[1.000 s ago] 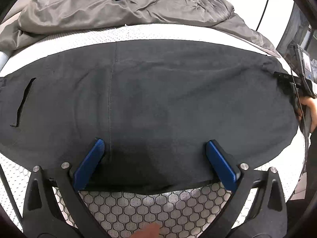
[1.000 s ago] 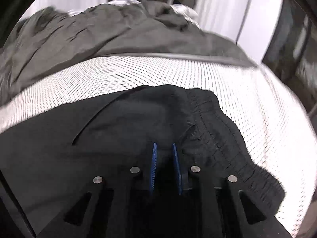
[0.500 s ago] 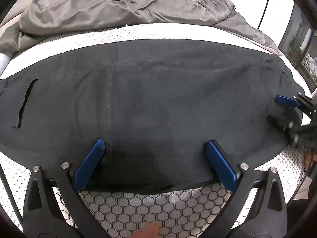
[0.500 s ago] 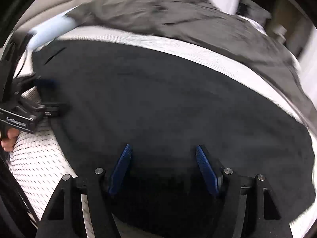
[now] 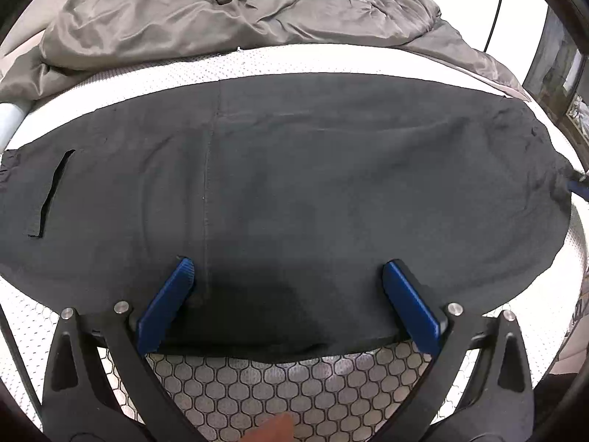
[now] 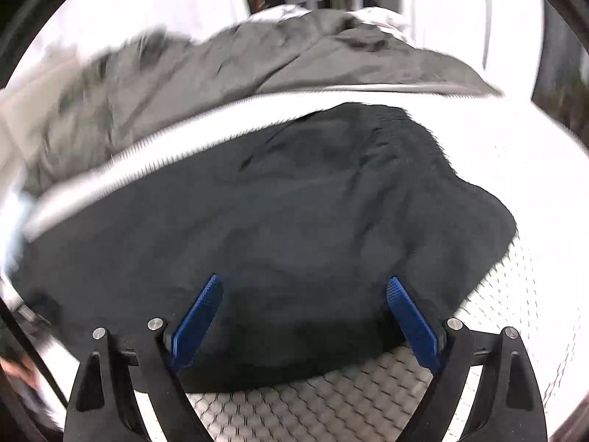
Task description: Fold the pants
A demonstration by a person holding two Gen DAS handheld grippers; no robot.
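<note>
Black pants lie flat across a white mesh mattress, folded lengthwise, with a pocket slit at the left. My left gripper is open, its blue fingers low over the near edge of the pants. My right gripper is open over the pants near their right end, holding nothing. That view is motion-blurred. A blue tip of the right gripper shows at the far right edge of the left wrist view.
A rumpled grey duvet is bunched across the far side of the bed; it also shows in the right wrist view. White walls and dark furniture stand to the right. The mattress edge runs along the near side.
My right gripper let go of the waistband, opened wide and swung across the pants. My left gripper stayed put and open.
</note>
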